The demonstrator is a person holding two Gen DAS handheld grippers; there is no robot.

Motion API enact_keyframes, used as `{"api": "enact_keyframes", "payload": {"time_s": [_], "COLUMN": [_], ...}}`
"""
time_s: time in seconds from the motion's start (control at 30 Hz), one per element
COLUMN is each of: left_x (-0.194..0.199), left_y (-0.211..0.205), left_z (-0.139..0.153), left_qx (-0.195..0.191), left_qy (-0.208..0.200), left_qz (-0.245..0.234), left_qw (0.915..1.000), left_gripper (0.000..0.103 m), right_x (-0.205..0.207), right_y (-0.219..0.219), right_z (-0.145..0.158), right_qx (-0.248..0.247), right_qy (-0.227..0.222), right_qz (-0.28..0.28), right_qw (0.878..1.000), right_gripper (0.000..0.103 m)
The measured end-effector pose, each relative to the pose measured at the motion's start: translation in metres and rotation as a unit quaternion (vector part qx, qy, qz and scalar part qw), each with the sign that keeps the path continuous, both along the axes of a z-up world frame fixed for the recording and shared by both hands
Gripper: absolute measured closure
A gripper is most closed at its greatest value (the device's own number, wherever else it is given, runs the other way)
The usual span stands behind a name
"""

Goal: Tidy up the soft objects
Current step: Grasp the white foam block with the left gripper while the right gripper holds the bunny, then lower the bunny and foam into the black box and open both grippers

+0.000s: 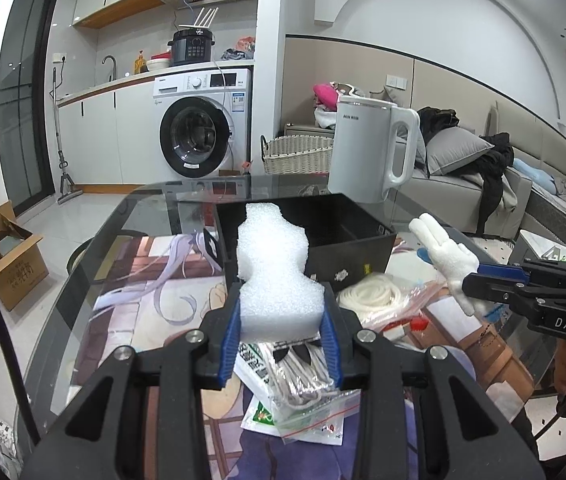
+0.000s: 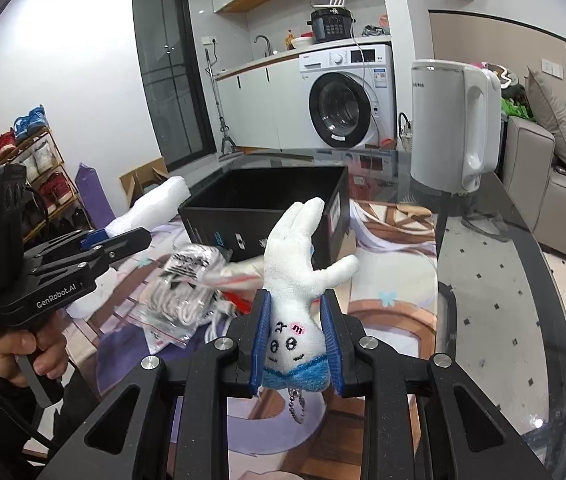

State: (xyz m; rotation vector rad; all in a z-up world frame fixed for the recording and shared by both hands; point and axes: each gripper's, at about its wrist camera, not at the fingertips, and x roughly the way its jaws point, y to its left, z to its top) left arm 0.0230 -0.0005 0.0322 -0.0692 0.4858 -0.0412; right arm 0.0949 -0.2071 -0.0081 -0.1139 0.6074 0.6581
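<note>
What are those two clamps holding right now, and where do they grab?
Left gripper squeezes the white foam piece at its wide lower end. Right gripper pinches the white plush hand toy at its face end.

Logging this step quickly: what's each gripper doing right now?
Left gripper: closed on the white foam piece.
Right gripper: closed on the white plush toy.

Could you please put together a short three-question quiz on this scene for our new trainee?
1. True or false: the left gripper is shut on the white foam piece.
2. What does the right gripper hold: A) a bag of cord, B) a white plush toy, C) the kettle?
3. Which open container stands on the glass table just ahead of both grippers?

Key: 1 true; 2 B; 3 the black box.
</note>
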Motion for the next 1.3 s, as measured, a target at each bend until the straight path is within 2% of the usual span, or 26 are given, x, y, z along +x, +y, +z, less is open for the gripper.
{"api": "enact_keyframes", "payload": {"time_s": [0.67, 0.87, 1.3], "left_x": [0.034, 0.049, 0.078], "left_y": [0.003, 0.008, 0.007], "left_z": [0.025, 0.026, 0.018], "left_qx": [-0.005, -0.009, 0.005], "left_qy": [-0.018, -0.016, -0.002], "left_qz": [-0.004, 0.001, 0.01], "left_qw": [0.9998, 0.9998, 0.9999], "left_gripper": [0.069, 0.069, 0.069], "right_x": [0.042, 0.058, 0.098], "right_y": [0.033, 0.052, 0.08], "right_z": [0.049, 0.053, 0.043], "right_qx": [-0.002, -0.012, -0.032], "right_qy": [-0.027, -0.031, -0.02], "right_qz": [0.04, 0.049, 0.058], "right_qw": [0.999, 0.998, 0.998], "right_gripper": [0.078, 0.078, 0.078]}}
